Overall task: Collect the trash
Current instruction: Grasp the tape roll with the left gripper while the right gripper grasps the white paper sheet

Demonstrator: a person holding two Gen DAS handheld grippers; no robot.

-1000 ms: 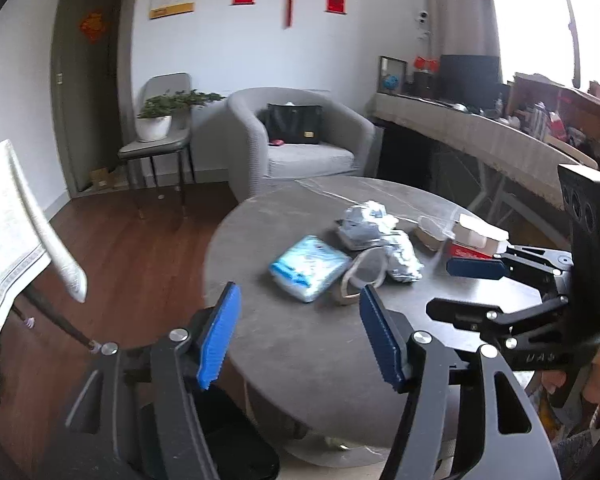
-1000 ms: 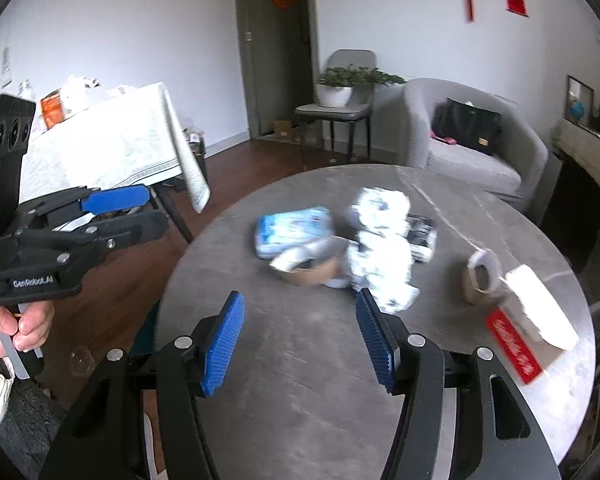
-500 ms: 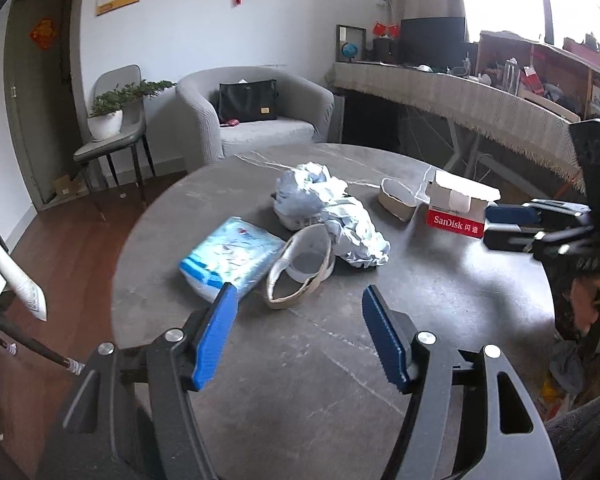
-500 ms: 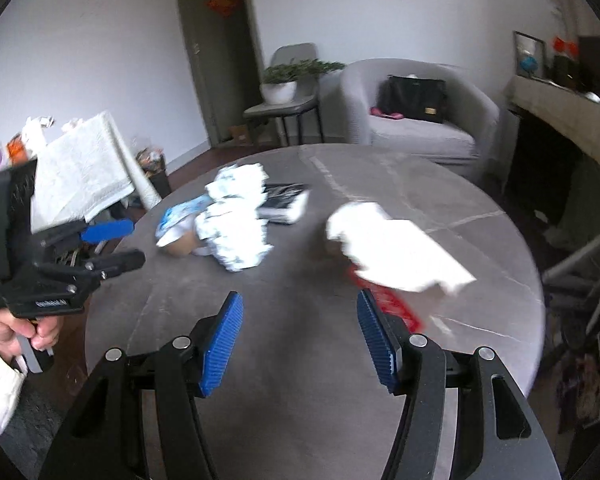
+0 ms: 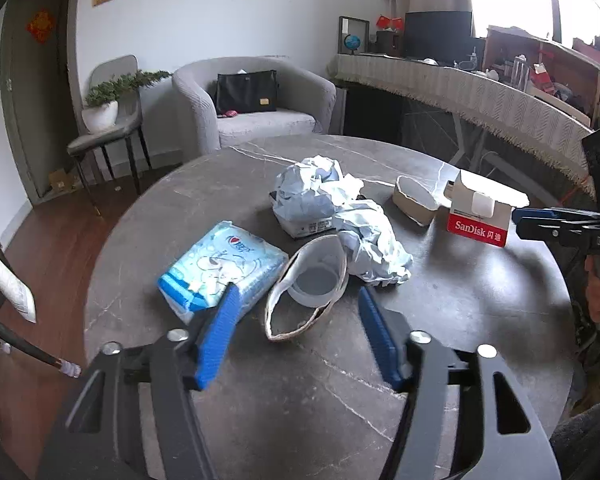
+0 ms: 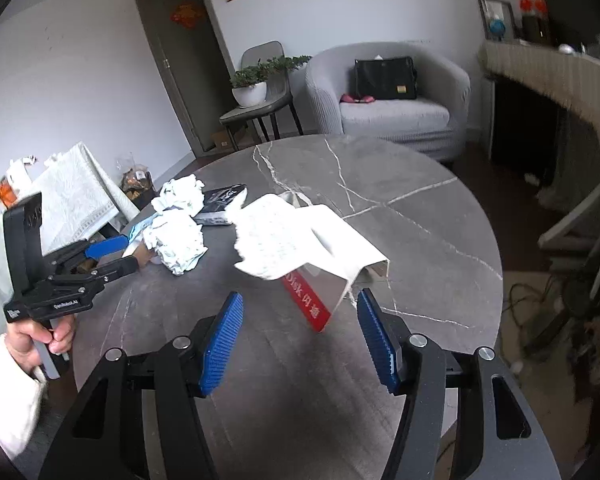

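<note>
The left gripper point(image 5: 296, 332) is closing, and its blue pads flank the near end of a squashed paper bowl point(image 5: 306, 294) without pressing it. The bowl lies on the round grey table point(image 5: 460, 300). At ten o'clock from the bowl is a blue tissue pack point(image 5: 216, 268), touching it. At one o'clock lies crumpled white paper point(image 5: 374, 240), also touching. Further, at two o'clock, stands an open SanDisk box point(image 5: 480, 216) beside a second paper bowl point(image 5: 414, 200). The right gripper point(image 6: 300, 332) is open and empty, its pads just before the box's red side. Behind the table stands a grey armchair point(image 5: 252, 96).
</note>
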